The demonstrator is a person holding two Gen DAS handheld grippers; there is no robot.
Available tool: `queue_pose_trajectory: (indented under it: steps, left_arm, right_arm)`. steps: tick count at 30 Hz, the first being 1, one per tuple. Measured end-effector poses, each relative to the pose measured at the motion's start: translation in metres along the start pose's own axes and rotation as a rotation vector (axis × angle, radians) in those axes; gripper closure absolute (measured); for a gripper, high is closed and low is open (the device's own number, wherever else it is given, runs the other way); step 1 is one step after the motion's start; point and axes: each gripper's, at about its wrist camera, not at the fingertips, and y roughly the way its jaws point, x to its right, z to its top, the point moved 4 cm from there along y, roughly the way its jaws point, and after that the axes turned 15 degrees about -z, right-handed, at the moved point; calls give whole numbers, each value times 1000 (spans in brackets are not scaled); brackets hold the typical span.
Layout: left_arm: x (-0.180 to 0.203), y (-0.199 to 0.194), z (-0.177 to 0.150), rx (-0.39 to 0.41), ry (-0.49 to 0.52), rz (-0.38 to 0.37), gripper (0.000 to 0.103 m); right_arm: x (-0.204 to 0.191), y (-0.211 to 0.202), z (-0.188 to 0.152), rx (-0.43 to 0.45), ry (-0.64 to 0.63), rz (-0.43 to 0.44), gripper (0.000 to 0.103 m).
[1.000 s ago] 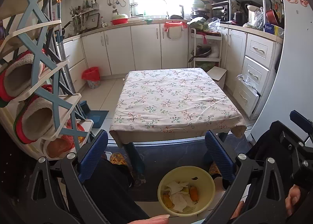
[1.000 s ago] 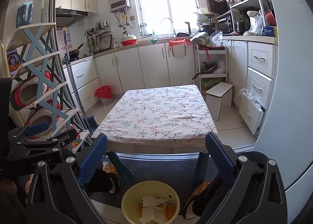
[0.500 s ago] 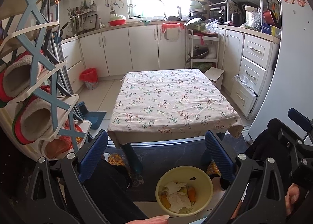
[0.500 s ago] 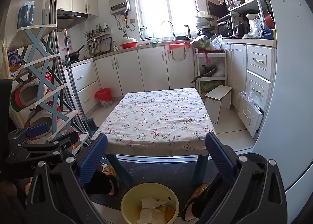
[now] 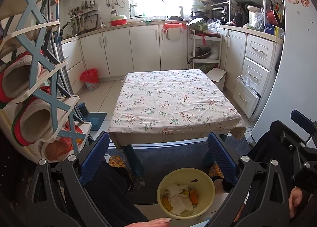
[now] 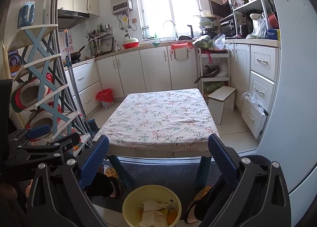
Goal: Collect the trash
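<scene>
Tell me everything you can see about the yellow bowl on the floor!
The yellow bowl is round and pale, and looks like plastic. It sits upright on the floor in front of the table, between the person's slippered feet. Inside lie crumpled white tissues and orange peel. Neither hand-held gripper touches it; both are open and empty above it.

My yellow bin [image 6: 151, 205] is cut off by the right wrist view's lower edge. Beneath the table [image 5: 174, 104], its far legs are hidden. Scraps under the crumpled tissue [image 5: 179, 197] are unidentifiable.
</scene>
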Motion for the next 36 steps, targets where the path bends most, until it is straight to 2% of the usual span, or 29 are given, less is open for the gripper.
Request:
queue_pose_trajectory:
  steps: [18,21,24,28,31,36]
  left_arm:
    - [-4,2,-1,-12,-18,-17,8]
    - [-7,-2,-4,34,-23,-28,8]
    - [-5,0,-3,38,14,-20,8]
    - [-3,15,-1,0,27,-35,8]
    - [-12,39,3,-59,-22,-70,8]
    - [-29,79,8,-121,-61,-75,8]
  right_arm:
    - [-1,0,0,-2,-1,0,7]
    - [-1,1,-3,-8,-2,3,7]
    - [-1,3,-4,-12,-3,5,7]
    - [-2,14,-1,-20,-14,1,7]
    - [-3,29,8,-26,-21,-2,7]
    - [-9,67,29,-25,-64,-7,7]
